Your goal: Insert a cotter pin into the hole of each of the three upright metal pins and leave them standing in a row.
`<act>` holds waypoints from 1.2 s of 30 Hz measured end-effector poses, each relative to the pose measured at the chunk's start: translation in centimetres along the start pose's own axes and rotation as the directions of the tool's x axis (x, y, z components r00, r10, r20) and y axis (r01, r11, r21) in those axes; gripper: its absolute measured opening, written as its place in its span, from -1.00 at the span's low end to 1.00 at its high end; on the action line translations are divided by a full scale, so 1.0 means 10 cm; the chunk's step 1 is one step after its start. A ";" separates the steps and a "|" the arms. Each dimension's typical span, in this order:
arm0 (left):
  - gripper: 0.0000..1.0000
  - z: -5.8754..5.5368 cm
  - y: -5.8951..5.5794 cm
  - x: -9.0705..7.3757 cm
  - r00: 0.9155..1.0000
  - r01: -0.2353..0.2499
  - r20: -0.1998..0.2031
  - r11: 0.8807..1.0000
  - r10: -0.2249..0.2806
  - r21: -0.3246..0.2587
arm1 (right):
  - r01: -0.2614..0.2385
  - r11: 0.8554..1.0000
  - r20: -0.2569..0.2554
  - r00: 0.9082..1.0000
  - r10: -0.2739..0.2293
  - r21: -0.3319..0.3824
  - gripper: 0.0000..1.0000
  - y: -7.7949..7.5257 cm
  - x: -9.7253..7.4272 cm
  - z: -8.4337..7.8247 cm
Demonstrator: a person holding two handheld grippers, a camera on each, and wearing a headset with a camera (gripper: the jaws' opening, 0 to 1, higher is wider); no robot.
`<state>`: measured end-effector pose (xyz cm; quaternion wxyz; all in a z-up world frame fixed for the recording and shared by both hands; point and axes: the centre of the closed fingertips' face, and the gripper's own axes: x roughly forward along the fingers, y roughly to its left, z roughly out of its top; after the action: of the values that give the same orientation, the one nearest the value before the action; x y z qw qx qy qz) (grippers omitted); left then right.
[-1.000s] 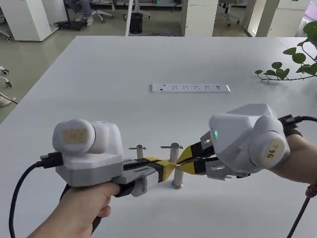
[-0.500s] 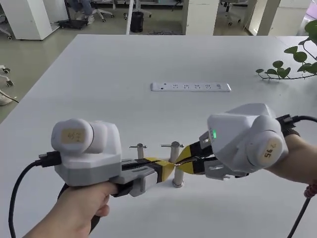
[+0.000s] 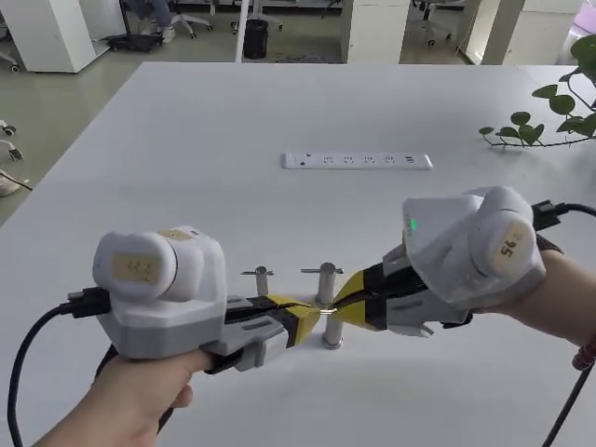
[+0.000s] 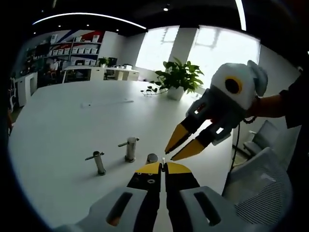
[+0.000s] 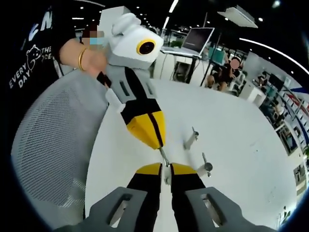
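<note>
The right gripper, white and grey with yellow and black jaws (image 3: 335, 306), has rolled and lifted a little since a moment ago. The matching left gripper (image 3: 315, 314) has dropped a little. Their tips still meet at the same spot, so this looks like small wiggling to line things up.

The big white table (image 3: 279, 112) is under it all. The two grippers come in low over its near part, one from the left and one from the right, and point at each other. I think they face each other so that one can push and the other can guide or catch.

Three silver upright metal pins stand in a row there. In the left gripper view the far left pin (image 4: 99, 163) and the middle pin (image 4: 130, 150) each have a thin bar through the top. The near right pin (image 4: 152, 158) sits just beside the left jaw tips. I see no bar in it, so it seems to be the last one to do.

The thin silver cotter pin (image 5: 164, 155) is the smallest thing. The left jaws are squeezed together on one end of it. Its other end reaches in between the right jaws, which stand a tiny bit apart. I cannot tell if they pinch it.
</note>
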<state>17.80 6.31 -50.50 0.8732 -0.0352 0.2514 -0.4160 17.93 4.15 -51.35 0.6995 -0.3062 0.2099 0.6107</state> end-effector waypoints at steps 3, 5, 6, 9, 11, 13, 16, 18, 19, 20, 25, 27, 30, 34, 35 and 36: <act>-1.00 -0.03 0.01 -0.02 1.000 0.009 0.001 1.000 -0.009 0.007 | -0.017 0.997 -0.001 1.000 0.017 0.071 -0.95 0.01 -0.02 -0.06; -1.00 -0.04 0.00 -0.04 1.000 0.024 0.010 1.000 -0.024 0.016 | -0.024 0.996 0.000 1.000 0.024 0.088 -0.94 0.02 -0.02 -0.09; -1.00 -0.05 -0.01 -0.06 0.999 0.034 0.014 0.999 -0.035 0.031 | -0.038 0.991 0.002 0.999 0.038 0.126 -0.93 0.04 -0.02 -0.11; -1.00 -0.08 -0.03 -0.08 0.998 0.057 0.013 0.997 -0.058 0.058 | -0.078 0.973 0.036 0.997 0.072 0.218 -0.89 0.10 -0.02 -0.12; -1.00 -0.09 -0.04 -0.10 0.997 0.077 0.013 0.996 -0.078 0.052 | -0.113 0.960 0.067 0.993 0.099 0.255 -0.89 0.15 -0.02 -0.11; -1.00 -0.09 -0.08 -0.11 0.994 0.104 0.016 0.991 -0.106 0.082 | -0.119 0.959 0.072 0.992 0.104 0.256 -0.89 0.16 -0.03 -0.12; -1.00 -0.08 -0.14 -0.13 0.990 0.138 0.024 0.986 -0.141 0.098 | -0.150 0.947 0.091 0.987 0.129 0.282 -0.88 0.22 -0.03 -0.11; -1.00 -0.08 -0.16 -0.13 0.987 0.158 0.023 0.980 -0.162 0.121 | -0.184 0.938 0.108 0.981 0.159 0.293 -0.89 0.28 -0.03 -0.08; -1.00 -0.08 -0.18 -0.14 0.985 0.168 0.024 0.977 -0.173 0.130 | -0.203 0.934 0.117 0.977 0.176 0.292 -0.89 0.32 -0.04 -0.07; -1.00 -0.08 -0.19 -0.14 0.984 0.171 0.023 0.976 -0.175 0.134 | -0.214 0.933 0.122 0.975 0.186 0.289 -0.89 0.34 -0.04 -0.06; -1.00 -0.13 -0.28 -0.16 0.973 0.226 0.006 0.959 -0.230 0.170 | -0.245 0.927 0.127 0.968 0.217 0.283 -0.91 0.44 -0.04 -0.07; -1.00 -0.15 -0.29 -0.17 0.971 0.235 0.002 0.956 -0.239 0.177 | -0.260 0.921 0.133 0.964 0.231 0.290 -0.92 0.47 -0.04 -0.07; -1.00 -0.17 -0.35 -0.19 0.961 0.270 0.000 0.945 -0.275 0.185 | -0.281 0.915 0.140 0.958 0.250 0.290 -0.92 0.52 -0.04 -0.07; -1.00 -0.21 -0.43 -0.21 0.951 0.307 -0.016 0.932 -0.310 0.194 | -0.314 0.905 0.159 0.947 0.278 0.288 -0.94 0.57 -0.05 -0.05; -1.00 -0.22 -0.43 -0.21 0.950 0.310 -0.017 0.930 -0.313 0.197 | -0.322 0.903 0.160 0.945 0.286 0.285 -0.94 0.59 -0.05 -0.04; -1.00 -0.22 -0.44 -0.21 0.949 0.311 -0.018 0.930 -0.313 0.198 | -0.330 0.901 0.160 0.942 0.295 0.281 -0.94 0.61 -0.06 -0.04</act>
<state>12.55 5.36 -50.38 0.7969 0.0098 0.1936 -0.5721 11.89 3.87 -52.29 0.6418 -0.1222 0.3077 0.6918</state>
